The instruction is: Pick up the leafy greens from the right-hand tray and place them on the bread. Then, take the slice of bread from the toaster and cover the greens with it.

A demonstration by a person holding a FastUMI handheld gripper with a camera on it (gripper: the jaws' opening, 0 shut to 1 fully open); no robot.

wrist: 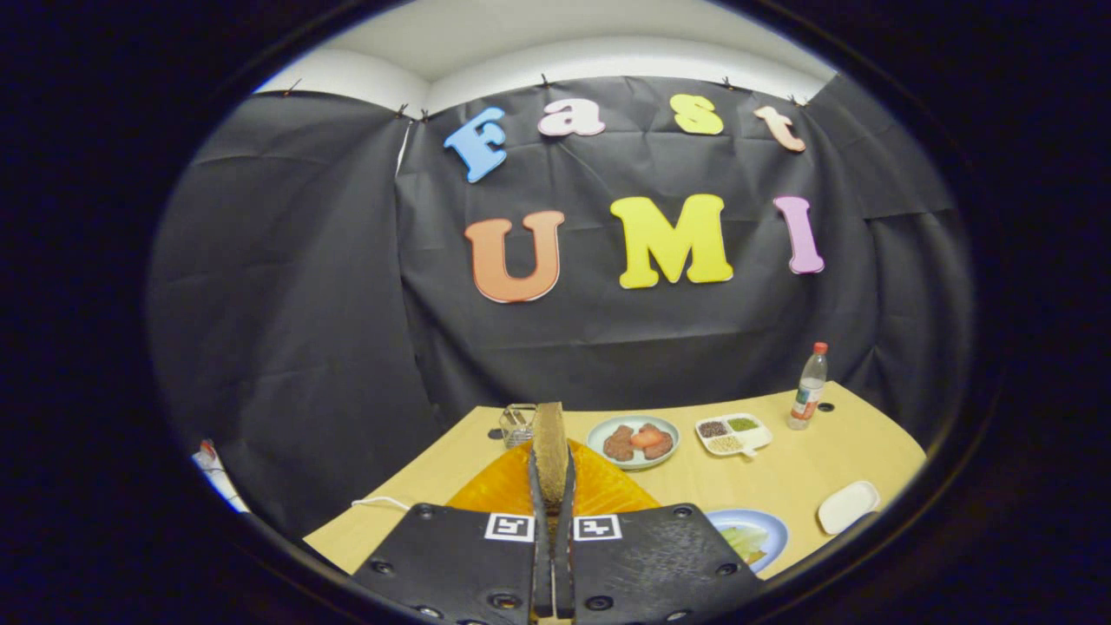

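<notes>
Your gripper [552, 486]: fingers pressed nearly together, pinching a slice of bread [550, 451] edge-on, so it stands upright between them and reaches up past the fingertips; that vertical hold looks like the way a slice comes out of a toaster slot. Orange mat [599, 490]: spread on the wooden table [833, 451] directly under and ahead of the fingers, apparently the working surface. Blue plate [764, 525]: near you, just right of the gripper, carrying pale leafy greens [745, 542] on what may be the lower bread, partly hidden by the gripper body, so you cannot tell for sure; this reads as the target for the slice you hold, and the greens step seems done. Farther plate [632, 441]: beyond the mat, holding reddish meat-like slices, not part of this job. Divided tray [733, 434]: right of that plate, small compartments of green and grainy fillings. Bottle [809, 398]: far right, upright, well clear of your path. Empty white dish [848, 506]: near right edge. Wire basket [517, 424]: far side, just left of the held slice. Next judged move: carry right, lay the slice flat over the greens.
</notes>
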